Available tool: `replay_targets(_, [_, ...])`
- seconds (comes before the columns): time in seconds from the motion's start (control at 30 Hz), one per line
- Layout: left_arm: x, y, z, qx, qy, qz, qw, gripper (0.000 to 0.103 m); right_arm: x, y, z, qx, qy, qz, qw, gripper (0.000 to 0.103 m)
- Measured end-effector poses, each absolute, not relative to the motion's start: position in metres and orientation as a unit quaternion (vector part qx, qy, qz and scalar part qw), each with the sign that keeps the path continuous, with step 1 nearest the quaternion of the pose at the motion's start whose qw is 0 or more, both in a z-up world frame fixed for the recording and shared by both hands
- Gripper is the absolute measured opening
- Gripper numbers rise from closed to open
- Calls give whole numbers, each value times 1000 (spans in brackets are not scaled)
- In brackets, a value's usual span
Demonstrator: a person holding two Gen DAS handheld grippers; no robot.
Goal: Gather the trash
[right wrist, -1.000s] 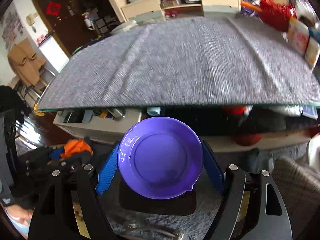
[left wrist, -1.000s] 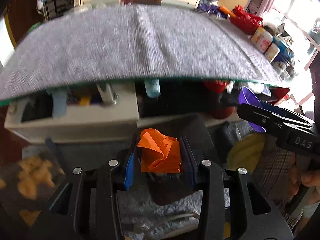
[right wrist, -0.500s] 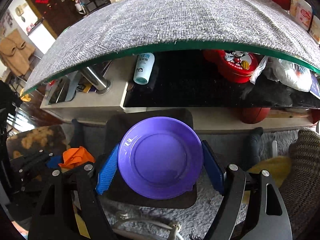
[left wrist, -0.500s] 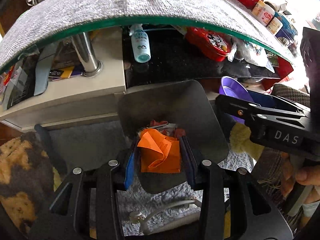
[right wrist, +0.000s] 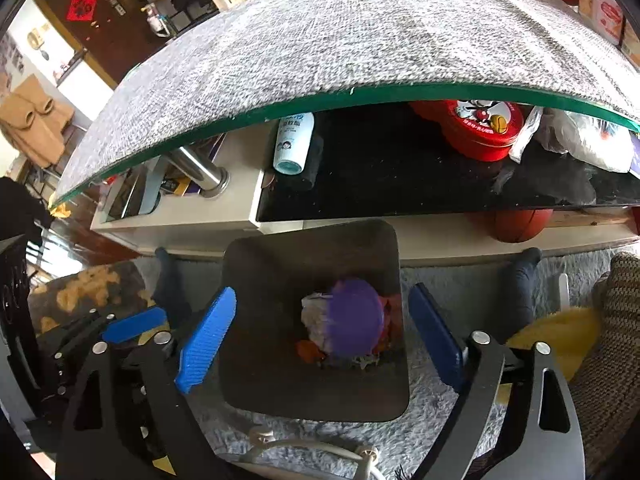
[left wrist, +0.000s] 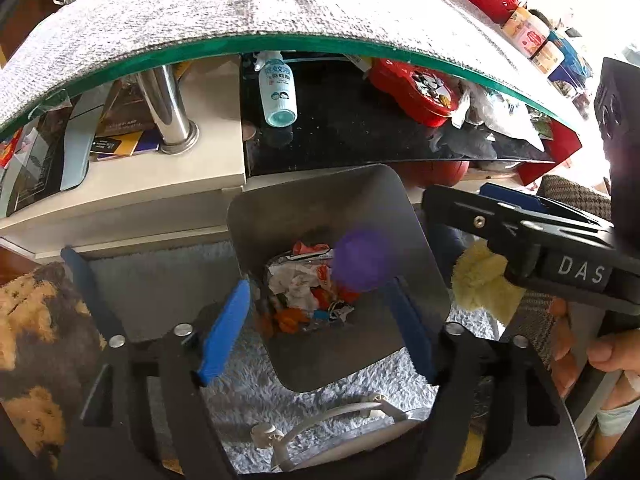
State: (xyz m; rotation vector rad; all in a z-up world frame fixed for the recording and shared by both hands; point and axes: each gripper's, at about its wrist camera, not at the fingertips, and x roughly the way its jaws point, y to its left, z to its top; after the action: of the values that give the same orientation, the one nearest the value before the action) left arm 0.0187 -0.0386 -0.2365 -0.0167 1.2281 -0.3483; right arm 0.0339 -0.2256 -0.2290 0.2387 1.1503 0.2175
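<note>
Both the left gripper and the right gripper are held wide open above the bin. The purple plate and orange paper are seen inside the bin.

Left gripper: black frame with blue finger pads, jaws spread wide, nothing between them, pointing downward.
Right gripper: same black frame and blue pads, jaws wide apart, empty, pointing downward.
Right hand: bare fingers wrapped around the right gripper's handle, seen from the left wrist.
</note>
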Motion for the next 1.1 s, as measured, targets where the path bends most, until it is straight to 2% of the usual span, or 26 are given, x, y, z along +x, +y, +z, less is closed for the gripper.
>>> replay_targets(0.17, [18,-35,-229,2,564,-150,812,85,33,-236,-226,103,536,79,834,97])
replay_targets(0.3, [16,-30,-216,6,549,-143,824,95,31,-241,-220,100,527,69,841,99])
replay_targets(0.77, [10,-16,-155,-1,488,-119,865,95,15,-240,-146,69,445,46,892,100])
replay_targets(1.1, [-11,-5,-72,-9,390,-100,915,95,-10,-242,-77,59,369,20,927,100])
